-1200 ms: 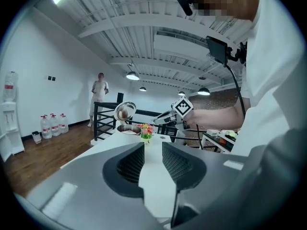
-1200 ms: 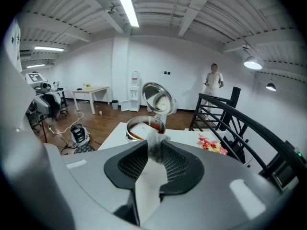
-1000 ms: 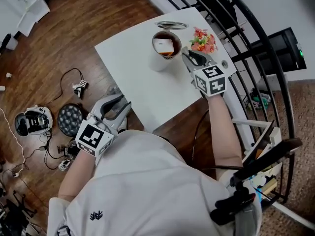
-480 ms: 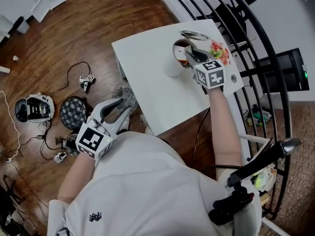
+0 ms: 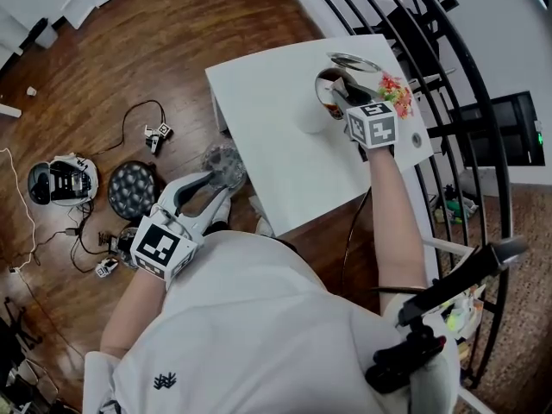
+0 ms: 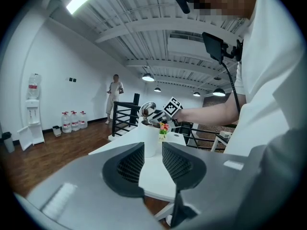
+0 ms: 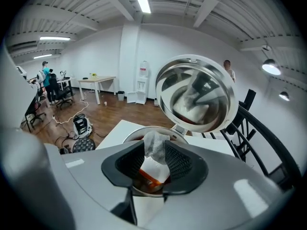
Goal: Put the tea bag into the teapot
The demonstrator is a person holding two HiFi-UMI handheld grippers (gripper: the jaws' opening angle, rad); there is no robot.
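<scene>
The white teapot (image 5: pixel 309 117) stands at the far side of the white table (image 5: pixel 276 149), its hinged metal lid (image 5: pixel 351 61) tipped up. My right gripper (image 5: pixel 338 89) hovers over the pot's mouth. In the right gripper view the mesh tea bag (image 7: pixel 154 146) hangs between the jaws over the dark tea, above the pot's rim (image 7: pixel 136 132), with the mirrored lid (image 7: pixel 196 94) behind. The right gripper (image 7: pixel 154 161) is opening, the bag loose between its pads. My left gripper (image 5: pixel 211 186) is held low over the floor, off the table, open and empty; the teapot (image 6: pixel 150 145) shows beyond it.
A small bunch of red and green flowers (image 5: pixel 395 89) sits just right of the teapot. A black curved railing (image 5: pixel 448 76) runs along the table's far right side. Cables and round devices (image 5: pixel 129 188) lie on the wooden floor at the left.
My right gripper has moved from beside the teapot to over its open mouth, and its jaws have parted. The left gripper has stayed low at the left.
</scene>
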